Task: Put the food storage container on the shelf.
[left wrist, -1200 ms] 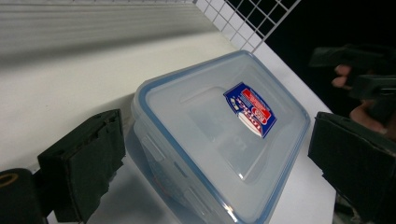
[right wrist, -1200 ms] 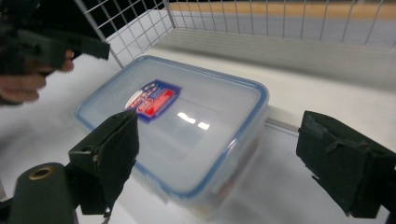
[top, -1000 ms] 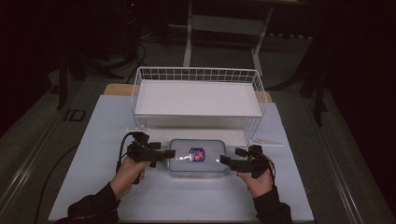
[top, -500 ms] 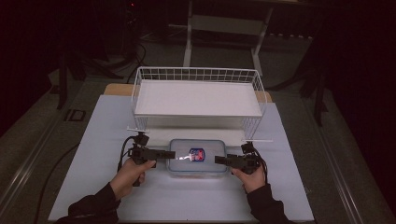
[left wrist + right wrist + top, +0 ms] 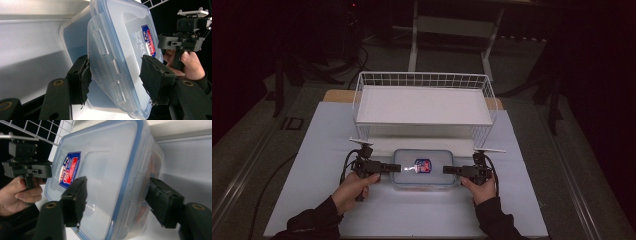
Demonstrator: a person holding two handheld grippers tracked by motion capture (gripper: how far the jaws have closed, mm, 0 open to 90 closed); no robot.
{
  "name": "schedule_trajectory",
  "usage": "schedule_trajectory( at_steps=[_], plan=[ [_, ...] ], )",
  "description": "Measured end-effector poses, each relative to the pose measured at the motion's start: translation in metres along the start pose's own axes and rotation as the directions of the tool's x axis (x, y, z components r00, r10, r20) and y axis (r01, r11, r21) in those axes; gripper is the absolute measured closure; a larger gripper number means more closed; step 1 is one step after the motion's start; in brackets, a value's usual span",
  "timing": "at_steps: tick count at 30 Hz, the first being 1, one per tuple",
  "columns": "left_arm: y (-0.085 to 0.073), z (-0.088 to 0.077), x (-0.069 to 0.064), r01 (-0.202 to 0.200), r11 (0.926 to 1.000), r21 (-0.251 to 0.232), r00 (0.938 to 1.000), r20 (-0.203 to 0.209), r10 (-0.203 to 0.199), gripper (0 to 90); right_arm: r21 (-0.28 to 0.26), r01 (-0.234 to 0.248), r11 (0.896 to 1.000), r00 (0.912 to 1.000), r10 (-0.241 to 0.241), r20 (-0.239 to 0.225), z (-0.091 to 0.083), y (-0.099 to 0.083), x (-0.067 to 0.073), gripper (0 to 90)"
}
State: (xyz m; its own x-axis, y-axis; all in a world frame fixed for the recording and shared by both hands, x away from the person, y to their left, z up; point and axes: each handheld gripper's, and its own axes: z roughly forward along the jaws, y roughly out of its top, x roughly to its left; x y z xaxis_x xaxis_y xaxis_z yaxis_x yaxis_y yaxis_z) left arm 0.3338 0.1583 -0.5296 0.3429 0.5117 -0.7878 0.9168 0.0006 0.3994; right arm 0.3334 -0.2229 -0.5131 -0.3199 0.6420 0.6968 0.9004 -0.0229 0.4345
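At the bottom of the high view two dark sleeves come in, each hand holding one black hand-held gripper, so there are two in all. The left hand-held gripper [image 5: 395, 168] points inward from the lower left of centre, the right hand-held gripper [image 5: 447, 170] from the lower right of centre. Between them lies one clear rectangular plastic food container with a blue-rimmed snap lid and a red and blue label [image 5: 424, 168], flat on the white-covered table [image 5: 312, 165].

In the left gripper view the jaws straddle the container's short end and its lid flap [image 5: 107, 75]: one pad lies against the flap's edge, the other stands just beside the lid. These jaws have just been closing, about half wide. In the right gripper view the jaws straddle the opposite end, one pad over the lid, the other beside the side wall; they too have just been closing, and whether the pads touch I cannot tell.

Bare table lies open to the left, right and near side of the container. Just beyond it stands one white wire basket with a white floor [image 5: 424, 80], its front wall close behind the container's far edge. Past the table's far edge all is dark.
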Motion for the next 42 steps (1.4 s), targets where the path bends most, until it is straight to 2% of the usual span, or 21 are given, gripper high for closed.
schedule_trajectory(
  at_steps=[1, 3, 10, 13, 17, 22, 26, 31, 32, 37, 42],
  plan=[
    [-0.001, 0.0, 0.0, -0.004, 1.0, -0.001, 1.0, -0.001, 0.004, 41.9, 0.014, -0.021, 1.0, 0.9996, 0.022, -0.021, -0.002, 0.001, -0.003, 37.6],
    [-0.002, -0.001, -0.002, -0.022, 0.9997, -0.004, 0.9997, -0.004, 0.022, 42.0, 0.017, -0.019, 1.0, 0.9996, 0.019, -0.018, -0.002, 0.001, -0.003, 37.9],
    [-0.01, -0.005, -0.009, -0.065, 0.9972, -0.037, 0.9977, -0.019, 0.064, 44.6, 0.048, 0.023, 0.999, 0.9989, -0.021, -0.042, -0.008, 0.001, -0.001, 41.8],
    [-0.012, -0.008, -0.015, -0.094, 0.9949, -0.035, 0.9952, -0.03, 0.093, 46.5, 0.051, 0.035, 0.998, 0.9983, -0.033, -0.048, -0.012, -0.001, 0.001, 44.5],
    [-0.018, -0.011, -0.023, -0.12, 0.992, -0.04, 0.9916, -0.053, 0.118, 48.5, 0.046, 0.07, 0.996, 0.9969, -0.068, -0.039, -0.017, -0.006, 0.006, 46.7],
    [-0.024, -0.012, -0.031, -0.125, 0.9902, -0.062, 0.9895, -0.08, 0.12, 49.3, 0.031, 0.08, 0.996, 0.9965, -0.08, -0.026, -0.021, -0.012, 0.011, 47.7],
    [-0.025, -0.011, -0.033, -0.131, 0.989, -0.068, 0.9884, -0.085, 0.126, 49.2, 0.016, 0.113, 0.993, 0.9935, -0.113, -0.002, -0.025, -0.011, 0.017, 47.6],
    [-0.02, -0.015, -0.04, -0.172, 0.9787, -0.112, 0.9825, -0.092, 0.162, 49.2, -0.005, 0.145, 0.989, 0.9894, -0.145, 0.004, -0.029, -0.004, 0.023, 47.0],
    [-0.018, -0.015, -0.04, -0.166, 0.9782, -0.125, 0.984, -0.088, 0.155, 49.2, -0.012, 0.15, 0.989, 0.9887, -0.15, 0.009, -0.029, -0.002, 0.024, 46.7],
    [-0.009, -0.015, -0.041, -0.178, 0.9694, -0.169, 0.9826, -0.084, 0.166, 49.6, -0.042, 0.165, 0.985, 0.9863, -0.165, 0.014, -0.03, 0.008, 0.025, 46.7],
    [0.002, -0.016, -0.046, -0.199, 0.9623, -0.185, 0.9782, -0.096, 0.184, 49.6, -0.063, 0.193, 0.979, 0.9812, -0.193, 0.004, -0.033, 0.019, 0.025, 46.7]
  ],
)
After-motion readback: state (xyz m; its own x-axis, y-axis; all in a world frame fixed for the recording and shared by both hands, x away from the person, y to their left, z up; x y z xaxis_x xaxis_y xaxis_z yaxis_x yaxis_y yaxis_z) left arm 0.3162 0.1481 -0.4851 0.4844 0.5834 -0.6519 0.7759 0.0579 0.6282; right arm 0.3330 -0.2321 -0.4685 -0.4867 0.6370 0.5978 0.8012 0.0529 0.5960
